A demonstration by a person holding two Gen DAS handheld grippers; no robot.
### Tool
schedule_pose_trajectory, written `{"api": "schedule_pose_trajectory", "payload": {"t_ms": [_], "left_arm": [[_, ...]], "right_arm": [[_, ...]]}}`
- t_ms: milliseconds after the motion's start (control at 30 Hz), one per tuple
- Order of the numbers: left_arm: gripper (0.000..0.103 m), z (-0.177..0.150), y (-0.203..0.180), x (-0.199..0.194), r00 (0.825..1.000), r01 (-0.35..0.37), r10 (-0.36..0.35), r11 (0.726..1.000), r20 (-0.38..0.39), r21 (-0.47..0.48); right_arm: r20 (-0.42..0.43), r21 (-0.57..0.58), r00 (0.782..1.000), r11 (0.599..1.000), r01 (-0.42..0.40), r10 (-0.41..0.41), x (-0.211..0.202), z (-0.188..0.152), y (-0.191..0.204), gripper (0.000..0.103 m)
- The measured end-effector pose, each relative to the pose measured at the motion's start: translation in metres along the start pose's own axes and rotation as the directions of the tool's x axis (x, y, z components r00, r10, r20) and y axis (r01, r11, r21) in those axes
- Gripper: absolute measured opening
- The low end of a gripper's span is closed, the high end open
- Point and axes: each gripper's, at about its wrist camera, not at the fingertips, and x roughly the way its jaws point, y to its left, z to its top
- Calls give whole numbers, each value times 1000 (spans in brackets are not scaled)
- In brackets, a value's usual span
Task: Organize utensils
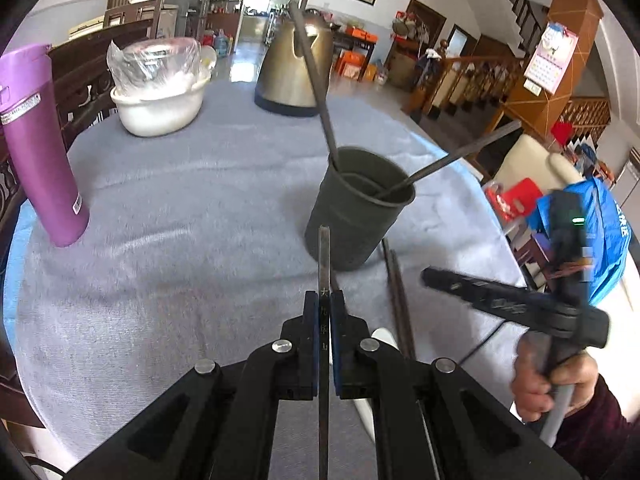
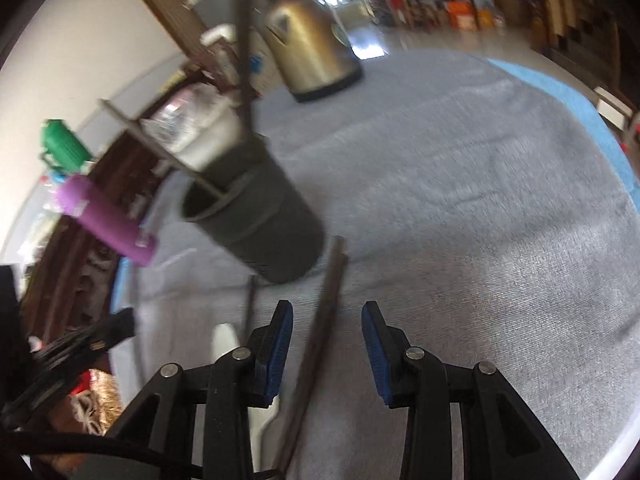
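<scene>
Item: thin flat metal utensil handle (image 1: 324,276), clamped in your left gripper (image 1: 325,312), tip just short of the dark grey plastic cup (image 1: 352,216). Likely stiff, light, slippery; grip mid-shaft. Engraved characters, unreadable. Your right gripper (image 2: 327,336) gapes, empty, over paired brown chopsticks (image 2: 320,320) on the cloth.

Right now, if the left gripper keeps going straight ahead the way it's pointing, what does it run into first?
Probably the dark cup. The left gripper is shut on a metal chopstick whose tip points at the cup's lower wall, so the chopstick would likely touch it first. Depth is hard to judge.
</scene>
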Motion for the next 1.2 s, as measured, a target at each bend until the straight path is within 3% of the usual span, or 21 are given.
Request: {"api": "schedule_pose_trajectory", "payload": {"t_ms": [300, 533, 667, 767, 967, 1200], "left_arm": [[6, -1, -7, -17, 998, 31, -30, 999, 50, -18], [6, -3, -1, -19, 999, 16, -13, 999, 49, -42], [6, -5, 5, -19, 999, 4, -1, 998, 51, -58], [6, -7, 11, -20, 999, 2, 1, 997, 46, -76], [6, -10, 18, -20, 999, -10, 14, 995, 43, -96], [6, -12, 17, -21, 999, -10, 14, 995, 43, -94]], "right_arm": [[-67, -16, 993, 995, 96, -97, 32, 2, 5, 30], [-73, -33, 988, 991, 133, -135, 20, -1, 1, 29], [-62, 11, 996, 998, 67, -66, 12, -4, -4, 29], [-40, -52, 999, 999, -4, 2, -2, -7, 11, 29], [-112, -80, 981, 983, -166, 157, -10, -26, 24, 30], [-165, -83, 973, 980, -178, 163, -3, -44, 30, 30]]}}
